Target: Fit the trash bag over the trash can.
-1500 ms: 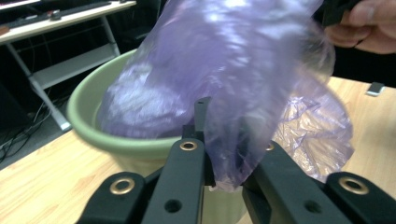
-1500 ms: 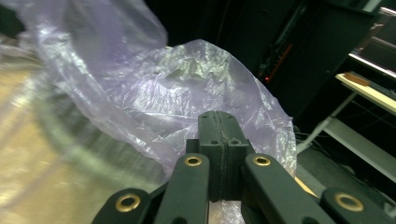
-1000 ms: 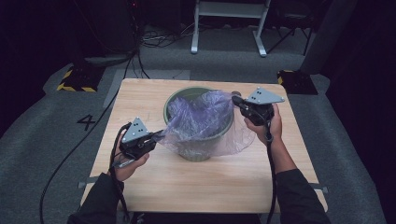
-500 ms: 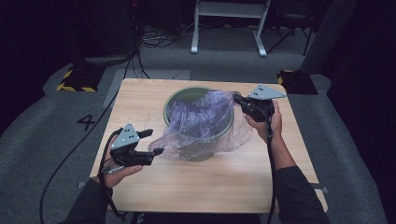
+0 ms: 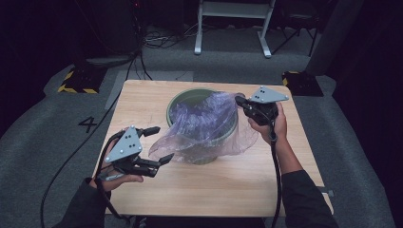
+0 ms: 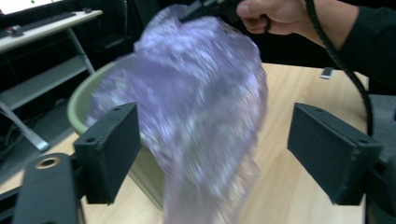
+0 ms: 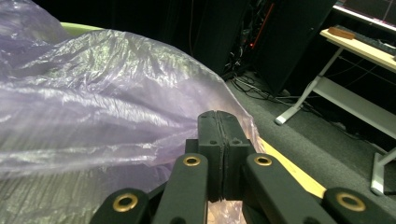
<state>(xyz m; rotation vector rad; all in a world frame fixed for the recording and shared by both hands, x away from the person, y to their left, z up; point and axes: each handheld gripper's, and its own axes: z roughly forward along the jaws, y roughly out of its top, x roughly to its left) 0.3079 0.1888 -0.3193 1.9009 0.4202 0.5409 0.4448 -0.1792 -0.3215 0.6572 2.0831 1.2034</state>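
Observation:
A green bin (image 5: 190, 93) stands mid-table with a thin purple plastic bag (image 5: 204, 121) draped in and over it. My right gripper (image 5: 239, 100) is at the bin's right rim, shut on the bag's edge (image 7: 93, 102); its jaws (image 7: 218, 122) meet on the film. My left gripper (image 5: 164, 143) hovers left of the bin near the table's front. Its jaws have just been opening and stand wide. The bag's loose corner (image 6: 201, 107) hangs between the jaws (image 6: 219, 154), and neither pad presses on it.
The wooden table (image 5: 237, 190) has bare room in front of and beside the bin. On the floor beyond are a white metal stand (image 5: 233, 28), cables and a yellow-striped block (image 5: 76, 80). A small grey object (image 6: 328, 72) lies on the table's right edge.
My left gripper let go of the bag's left edge, opened wide and drew back toward the front left while rising. The bag's freed corner dropped. My right gripper kept its place and its hold.

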